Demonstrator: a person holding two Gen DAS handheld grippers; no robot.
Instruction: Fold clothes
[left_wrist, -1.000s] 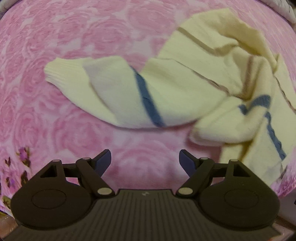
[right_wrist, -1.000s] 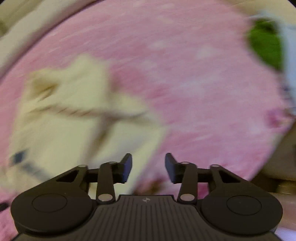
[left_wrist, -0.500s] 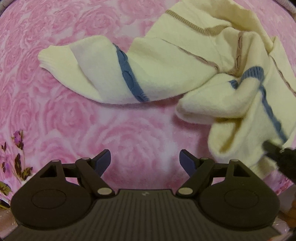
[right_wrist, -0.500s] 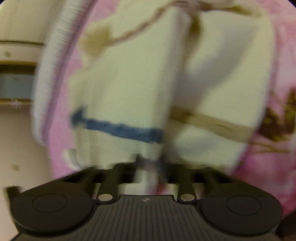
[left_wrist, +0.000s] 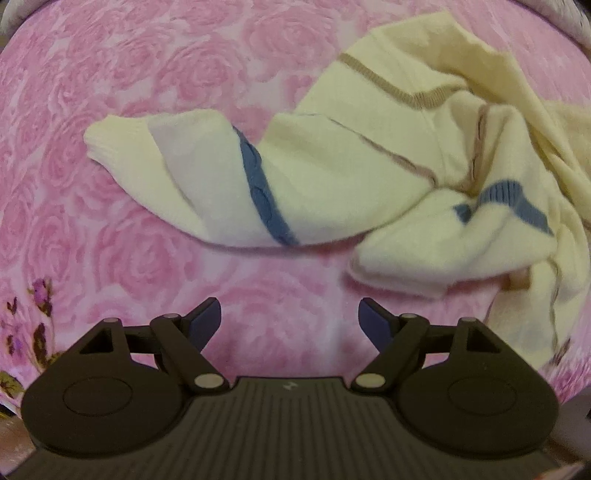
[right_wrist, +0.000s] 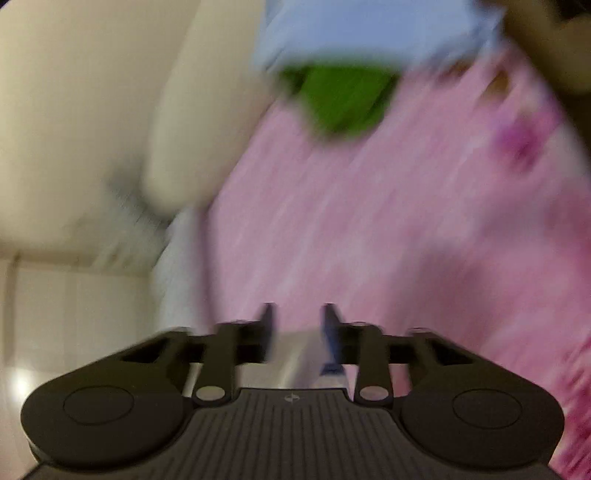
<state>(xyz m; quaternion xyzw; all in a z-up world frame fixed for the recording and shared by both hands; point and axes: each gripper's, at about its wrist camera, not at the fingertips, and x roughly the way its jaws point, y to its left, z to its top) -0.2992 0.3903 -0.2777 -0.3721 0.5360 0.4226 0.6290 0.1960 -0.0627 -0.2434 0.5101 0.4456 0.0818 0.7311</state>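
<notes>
Left wrist view: my left tool (left_wrist: 290, 319), fingers wide and empty, hovers over the pink bedspread (left_wrist: 110, 258). Ahead lies the cream sweater (left_wrist: 369, 162), soft, light, crumpled; I would pinch its ribbed cuff (left_wrist: 110, 140), ahead-left. My right tool (right_wrist: 295, 321): narrow gap, blurred, contents unclear.

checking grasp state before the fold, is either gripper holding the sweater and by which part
The left gripper is open, short of the cream sweater, holding nothing. The right gripper is blurred; something pale lies between its fingers, so its hold cannot be told.
</notes>
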